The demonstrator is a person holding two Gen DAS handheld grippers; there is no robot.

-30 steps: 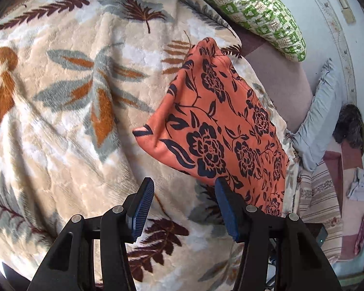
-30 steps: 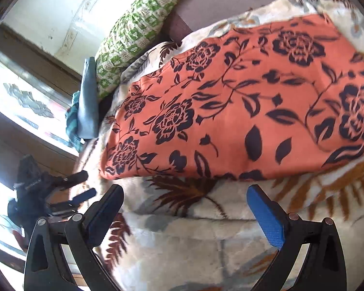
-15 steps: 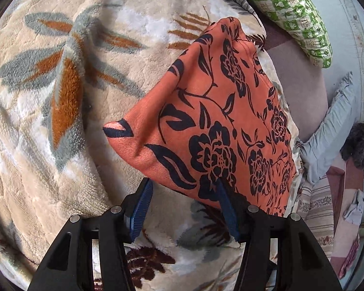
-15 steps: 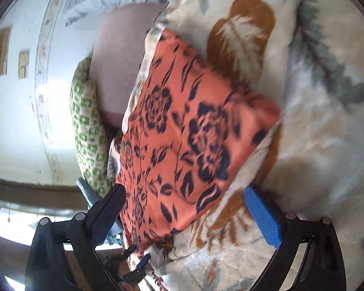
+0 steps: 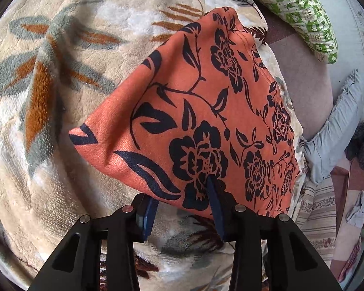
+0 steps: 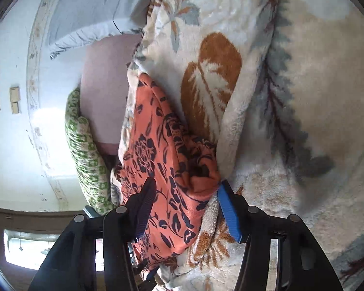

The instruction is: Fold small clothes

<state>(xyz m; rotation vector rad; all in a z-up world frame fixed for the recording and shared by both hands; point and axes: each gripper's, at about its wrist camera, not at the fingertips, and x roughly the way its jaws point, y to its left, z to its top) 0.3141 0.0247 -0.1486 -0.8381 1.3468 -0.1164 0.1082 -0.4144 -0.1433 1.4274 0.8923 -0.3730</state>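
The orange flowered cloth [image 5: 201, 121] is lying in the centre of the frame on the blanket [image 5: 48, 97], seemingly already doubled. The left gripper [image 5: 179, 201] and the right gripper [image 6: 185, 203] are each straddling one edge, jaws apart, not yet clamping; more folding probably remains.

Orange garment [image 5: 201, 111] w/ black floral print, folded, on bed blanket [image 5: 60, 97].

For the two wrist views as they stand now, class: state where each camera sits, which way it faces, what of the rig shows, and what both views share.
Left wrist: on the left gripper, facing the orange floral garment on the leaf-print blanket; both fingers show.
Right wrist: on the right gripper, rolled sideways, facing along the bed toward the wall; both fingers straddle the garment's bunched edge.
Shared: garment, blanket, green pillow.
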